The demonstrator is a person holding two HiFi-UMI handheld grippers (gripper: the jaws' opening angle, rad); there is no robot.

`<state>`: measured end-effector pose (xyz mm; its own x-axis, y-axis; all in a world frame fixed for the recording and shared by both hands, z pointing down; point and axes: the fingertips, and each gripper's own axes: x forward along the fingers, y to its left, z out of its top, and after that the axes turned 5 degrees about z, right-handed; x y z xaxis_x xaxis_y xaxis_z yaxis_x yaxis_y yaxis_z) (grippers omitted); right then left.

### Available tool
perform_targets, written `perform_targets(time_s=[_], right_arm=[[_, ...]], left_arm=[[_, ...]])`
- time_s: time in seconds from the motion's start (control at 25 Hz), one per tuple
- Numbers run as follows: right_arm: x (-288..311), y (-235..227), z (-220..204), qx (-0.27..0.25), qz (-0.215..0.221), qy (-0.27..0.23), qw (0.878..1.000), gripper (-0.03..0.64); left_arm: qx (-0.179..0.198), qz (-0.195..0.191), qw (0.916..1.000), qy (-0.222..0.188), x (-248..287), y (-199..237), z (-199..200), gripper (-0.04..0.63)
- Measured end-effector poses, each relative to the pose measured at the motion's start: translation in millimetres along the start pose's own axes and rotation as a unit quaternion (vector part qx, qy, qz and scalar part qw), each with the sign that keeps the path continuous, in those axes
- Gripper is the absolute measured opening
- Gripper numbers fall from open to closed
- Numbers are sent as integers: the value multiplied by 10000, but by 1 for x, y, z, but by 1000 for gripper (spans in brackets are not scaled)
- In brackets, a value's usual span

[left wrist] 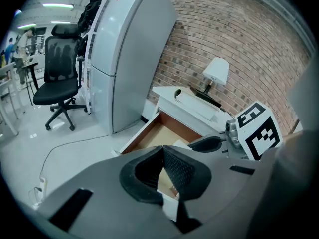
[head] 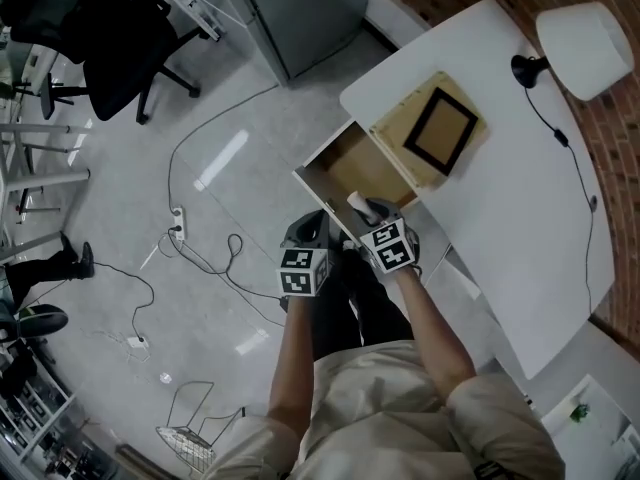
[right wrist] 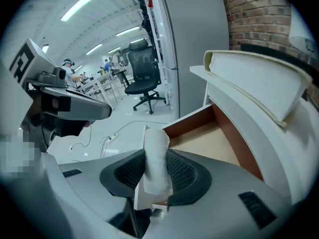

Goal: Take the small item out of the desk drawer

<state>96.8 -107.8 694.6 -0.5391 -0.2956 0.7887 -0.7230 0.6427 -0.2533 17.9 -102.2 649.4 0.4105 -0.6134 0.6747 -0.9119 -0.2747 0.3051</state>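
**White roll pinched in the right gripper, drawer open**

The small white roll [right wrist: 156, 158] is clamped upright between the jaws of the right gripper [right wrist: 157, 171], with a pad pressed on each side of it. In the head view it is seen over the front edge of the open drawer [head: 322, 194], clear of the drawer's bare wooden floor. The left gripper [left wrist: 163, 166] is carried just beside the right one with its jaws closed together at the tips and nothing pinched between them.

As for print, only the black-and-white square marker patterns on the grippers' cubes can be made out (one cube per gripper, so two).

Counted up in the head view:
- one white desk [head: 520, 218] with one drawer pulled out
- one lamp [head: 585, 48] with a white shade, its black cable trailed across the desktop
- one black frame [head: 440, 130] laid on a tan board [head: 395, 126], right behind the drawer
- one black office chair [head: 120, 38] and one grey cabinet [head: 300, 8], well apart from the desk
- one power strip [head: 178, 224] on the floor, with cables run from it
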Motion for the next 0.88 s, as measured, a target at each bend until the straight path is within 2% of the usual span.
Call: perform_targets(time_s=[0.32,0.72,0.88], right_arm=[[-33,8,8,17,-85,-222,9997,160],[-73,40,21,405,32,-710,9967,160],[-94,56,22,691,262,-934,9929,160]], left_arm=[[-82,-45,9999,92,-28,-13,3,17],[147,-319,9993,110,-60,-34,14,17],[337,-373,9987,70,-76,-45,24,17]])
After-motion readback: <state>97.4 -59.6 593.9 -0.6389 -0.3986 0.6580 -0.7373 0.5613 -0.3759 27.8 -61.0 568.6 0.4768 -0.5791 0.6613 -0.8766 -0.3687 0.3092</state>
